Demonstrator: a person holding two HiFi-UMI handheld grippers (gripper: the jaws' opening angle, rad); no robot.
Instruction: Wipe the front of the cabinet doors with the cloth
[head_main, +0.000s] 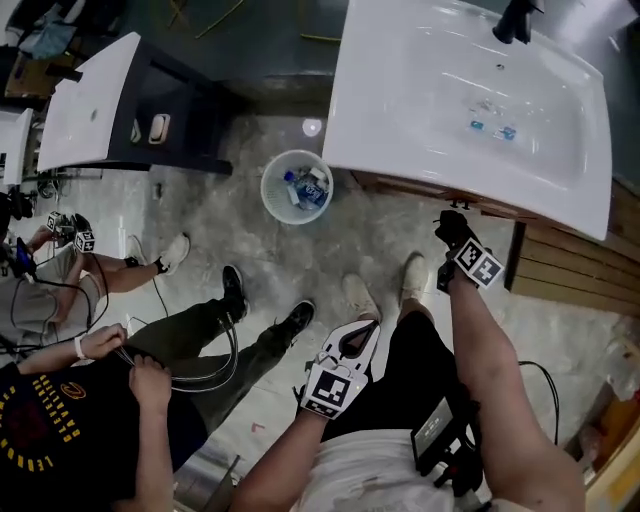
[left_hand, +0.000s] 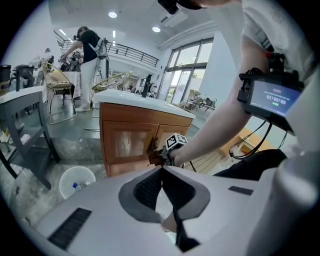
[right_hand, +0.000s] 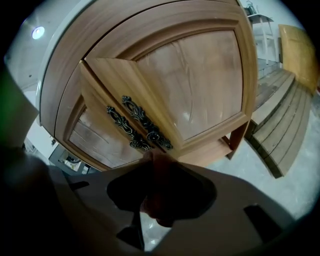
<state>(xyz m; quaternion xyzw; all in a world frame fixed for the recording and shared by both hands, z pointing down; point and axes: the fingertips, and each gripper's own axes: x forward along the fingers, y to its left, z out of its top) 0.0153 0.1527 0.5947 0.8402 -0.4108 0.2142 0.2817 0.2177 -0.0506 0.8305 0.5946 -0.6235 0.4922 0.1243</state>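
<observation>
Closest in, the left tool (head_main: 358, 335) hangs over the person's lap, its jaws pressed together with nothing between them, which its own view (left_hand: 161, 172) confirms. Further out, the right tool (head_main: 452, 228) reaches under the edge of the white counter (head_main: 420, 130). In the right gripper view its jaws (right_hand: 152, 165) are clamped on a bunched brownish cloth (right_hand: 156, 192). The cloth's tip sits just below the dark ornate handles (right_hand: 135, 125), where the two wooden cabinet doors (right_hand: 200, 75) meet; whether it touches the wood cannot be told. The left gripper view shows the same cloth (left_hand: 155, 156) at the middle of the cabinet front. Beyond, a white mesh waste basket (head_main: 297, 187) stands on the mottled floor (head_main: 230, 220), left of the cabinet. A seated person (head_main: 60, 410) holding cables is at the far left.
</observation>
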